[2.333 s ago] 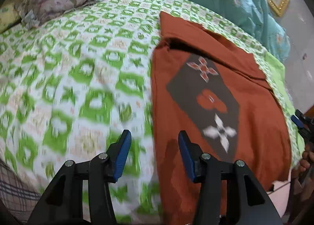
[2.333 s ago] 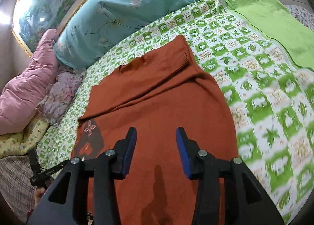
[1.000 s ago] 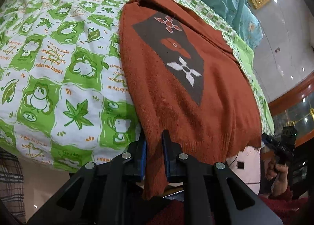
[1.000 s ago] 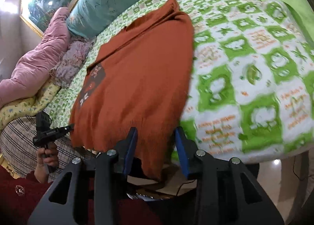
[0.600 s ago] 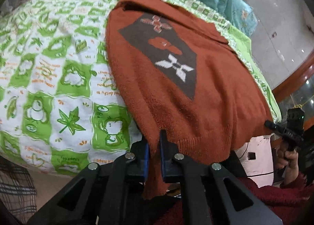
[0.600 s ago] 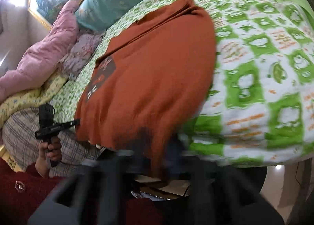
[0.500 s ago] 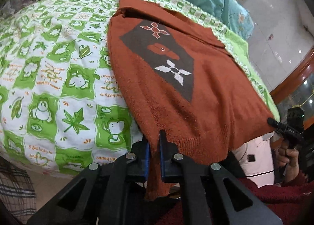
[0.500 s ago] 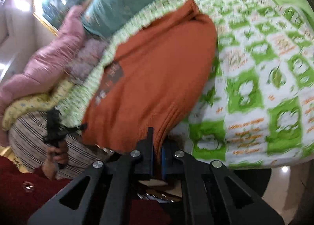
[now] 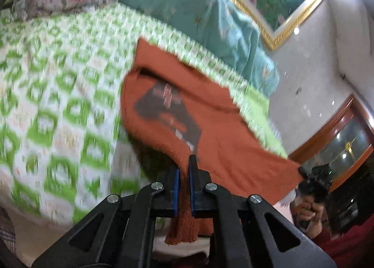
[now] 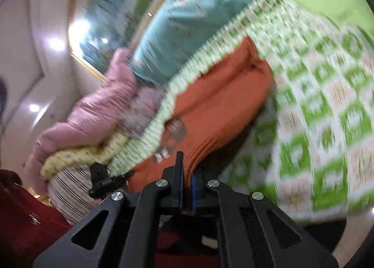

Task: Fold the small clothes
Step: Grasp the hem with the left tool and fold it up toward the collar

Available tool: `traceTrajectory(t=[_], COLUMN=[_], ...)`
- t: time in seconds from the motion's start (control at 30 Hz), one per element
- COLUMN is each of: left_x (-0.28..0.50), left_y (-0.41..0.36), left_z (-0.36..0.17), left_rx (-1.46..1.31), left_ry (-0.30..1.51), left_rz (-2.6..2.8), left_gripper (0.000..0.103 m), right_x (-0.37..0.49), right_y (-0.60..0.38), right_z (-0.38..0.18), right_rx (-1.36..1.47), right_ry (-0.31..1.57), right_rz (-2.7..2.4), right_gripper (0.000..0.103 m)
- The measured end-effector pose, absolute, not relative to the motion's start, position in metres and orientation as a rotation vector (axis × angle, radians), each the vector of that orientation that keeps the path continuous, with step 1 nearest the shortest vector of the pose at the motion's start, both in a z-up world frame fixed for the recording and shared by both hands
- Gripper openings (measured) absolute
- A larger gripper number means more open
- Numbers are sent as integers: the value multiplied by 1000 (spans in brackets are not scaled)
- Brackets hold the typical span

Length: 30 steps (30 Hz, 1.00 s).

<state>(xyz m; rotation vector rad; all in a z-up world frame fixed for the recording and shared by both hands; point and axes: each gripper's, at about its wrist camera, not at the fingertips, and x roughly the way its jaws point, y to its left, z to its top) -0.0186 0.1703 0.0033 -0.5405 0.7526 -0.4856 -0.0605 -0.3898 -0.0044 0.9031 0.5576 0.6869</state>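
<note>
Sweater (image 9: 210,132) hem inside both closed jaws

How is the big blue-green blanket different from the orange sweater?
The teal blanket is pale blue-green with a faint flower print; the orange sweater is rust orange with a dark patch on its front. The blanket lies bunched at the far side of the bed, untouched; the sweater's near hem is pinched by the left hand-held gripper and the right hand-held gripper. Both are soft cloth on the green checked bed.
</note>
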Motion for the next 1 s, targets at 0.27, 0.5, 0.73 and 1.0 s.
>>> traceTrajectory(t=[0.27,0.5,0.73,1.0], left_x=[74,179,276,350], left_y=[155,149,148,147], left_z=[42,58,41,-9], left_rx=[-493,-503,-502,-480], left_ry=[682,649,702,811], left_rz=[-446,-382,-316,-258], left_gripper=[4,4,4,4], right_x=[20,136,241,321], right_y=[-398,-409,-407,-399], right_z=[26,54,41,-10], right_rx=[839,793,780,756], right_ry=[480,461,553,717], right_rz=[659,608,550,437], right_gripper=[6,6,6,6])
